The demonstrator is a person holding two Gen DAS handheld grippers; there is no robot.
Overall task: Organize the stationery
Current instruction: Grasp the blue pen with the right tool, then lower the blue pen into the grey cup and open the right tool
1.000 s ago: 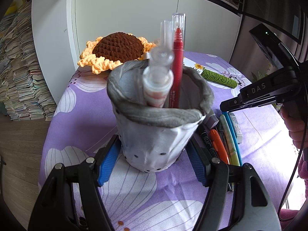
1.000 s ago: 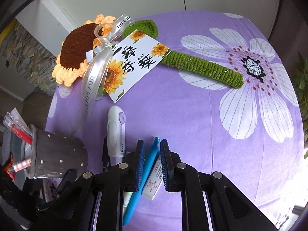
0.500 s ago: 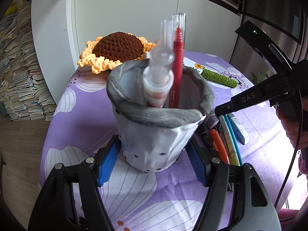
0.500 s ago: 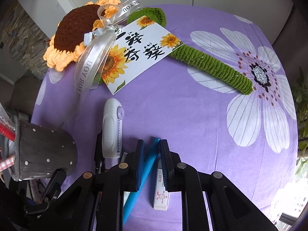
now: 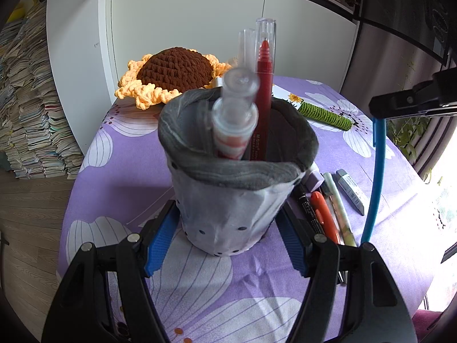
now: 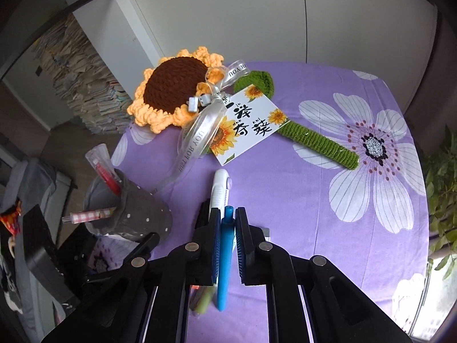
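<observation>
A grey fabric pen holder [image 5: 228,197] stands between the fingers of my left gripper [image 5: 225,234], which is shut on its base. It holds a red marker [image 5: 262,91] and a clear-capped checked pen [image 5: 232,131]. It also shows in the right wrist view [image 6: 134,211]. My right gripper [image 6: 227,223] is shut on a blue pen [image 6: 224,260] and holds it lifted above the table. The blue pen hangs down at the right of the left wrist view [image 5: 375,177]. Several pens, one orange [image 5: 324,211], and a white eraser [image 5: 351,191] lie right of the holder.
A crochet sunflower [image 6: 174,88] with a green stem [image 6: 320,143], ribbon and card [image 6: 245,123] lies at the back of the purple flowered tablecloth [image 6: 285,200]. A white correction tape [image 6: 220,191] lies ahead of the right gripper. Stacked books [image 5: 25,114] stand left, off the table.
My right gripper has lifted the blue pen off the table and tilted up. The eraser stays on the cloth. The left gripper and holder have not moved.
</observation>
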